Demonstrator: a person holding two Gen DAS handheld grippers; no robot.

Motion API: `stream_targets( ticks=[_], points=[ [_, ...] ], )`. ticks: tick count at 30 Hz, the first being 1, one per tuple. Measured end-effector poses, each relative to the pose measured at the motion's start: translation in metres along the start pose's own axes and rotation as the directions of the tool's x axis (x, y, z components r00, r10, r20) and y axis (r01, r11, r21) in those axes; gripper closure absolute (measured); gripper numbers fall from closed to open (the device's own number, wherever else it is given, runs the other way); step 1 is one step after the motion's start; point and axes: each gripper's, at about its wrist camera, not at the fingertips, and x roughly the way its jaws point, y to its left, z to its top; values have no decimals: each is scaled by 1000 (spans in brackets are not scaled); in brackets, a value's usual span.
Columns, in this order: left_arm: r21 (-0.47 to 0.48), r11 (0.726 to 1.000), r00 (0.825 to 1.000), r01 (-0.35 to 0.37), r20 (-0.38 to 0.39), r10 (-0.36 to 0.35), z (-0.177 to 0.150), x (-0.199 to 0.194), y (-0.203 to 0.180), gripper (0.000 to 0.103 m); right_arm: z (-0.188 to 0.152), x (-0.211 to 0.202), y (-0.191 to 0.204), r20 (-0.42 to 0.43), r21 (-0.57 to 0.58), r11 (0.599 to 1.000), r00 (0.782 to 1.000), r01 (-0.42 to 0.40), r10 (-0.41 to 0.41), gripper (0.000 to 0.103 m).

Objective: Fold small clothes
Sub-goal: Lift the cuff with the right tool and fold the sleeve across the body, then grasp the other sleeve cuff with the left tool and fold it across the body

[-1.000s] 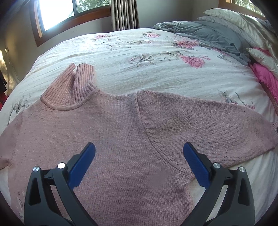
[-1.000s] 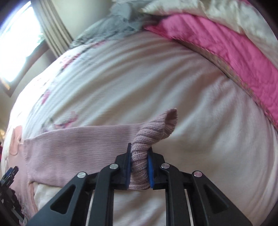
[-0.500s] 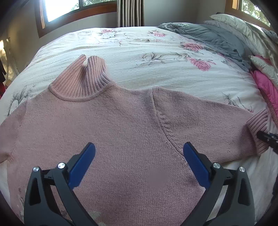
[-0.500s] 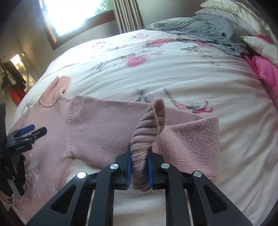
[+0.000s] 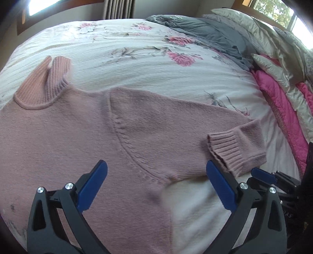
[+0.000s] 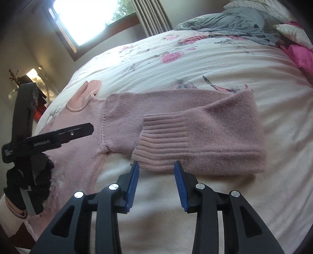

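Garment: a pink knit sweater (image 5: pixel 82 136), lying flat and face-up on the bed; fine, even stitch over the body, slightly fuzzy surface.
Collar: a ribbed turtleneck (image 5: pixel 43 82), tall, its top edge creased into two soft lobes, pointing away from the left wrist camera.
Sleeve: the sweater's sleeve (image 6: pixel 176 109) runs out straight from the shoulder seam, then doubles back over itself at a rounded fold (image 6: pixel 254 127).
Cuff: a ribbed cuff (image 6: pixel 156 140), with thick parallel ridges, lying on top of the sleeve near the underarm; its open end faces the right gripper.
Shoulder seam: a raised curved line of stitches (image 5: pixel 125 136) from collar side to underarm.
Bedcover: a cream bedspread (image 5: pixel 176 82), finely corded in texture, printed with pink roses and grey-green stems.
Bedding at the far side: a crumpled grey blanket (image 5: pixel 205 33), pale satin-like pillows (image 5: pixel 254 25) and a quilted bright pink cover (image 5: pixel 281 109).
Left gripper (image 5: pixel 156 183): black frame, blue pads; jaws spread wide above the sweater's body, holding nothing.
Right gripper (image 6: pixel 156 183): black frame, blue ridged pads; jaws parted, empty, just short of the cuff's edge.
Hand: a dark-gloved hand (image 6: pixel 39 179) grips the left gripper's handle, seen from the right wrist view.
Window: a wood-framed window (image 6: pixel 88 19), brightly lit, with pleated curtains (image 6: pixel 154 17) beside it.
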Motion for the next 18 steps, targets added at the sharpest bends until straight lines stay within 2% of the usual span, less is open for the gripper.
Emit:
stream_targets(
  ticks=[7,9,10,13,15,16,17,18],
  points=[
    [8,995,989,102,-105,-100,5,42,-53,4,-46,-38,-25,64,108,994,998,3,-10,62],
    [10,994,986,108,-126,-106,9,54,-66,4,-55,-42,-26,63,98,994,997,44,-50,59],
    [11,994,985,113,-135,-110,10,60,-71,7,-60,-43,-25,63,88,994,995,69,-74,58],
    [0,990,976,140,-171,-138,13,74,-83,35,-72,-44,-25,68,88,993,994,76,-82,56],
    [-6,991,973,135,-188,-133,13,81,-90,36,-77,-44,-26,72,94,992,994,80,-87,56],
    [-2,992,974,127,-187,-125,13,82,-92,45,-79,-43,-25,72,95,992,993,88,-95,55],
    [5,992,976,122,-183,-119,12,81,-95,58,-81,-42,-26,73,97,991,992,93,-101,55],
    [9,993,977,120,-179,-116,12,80,-96,63,-84,-42,-26,73,101,991,992,92,-100,55]
  ],
)
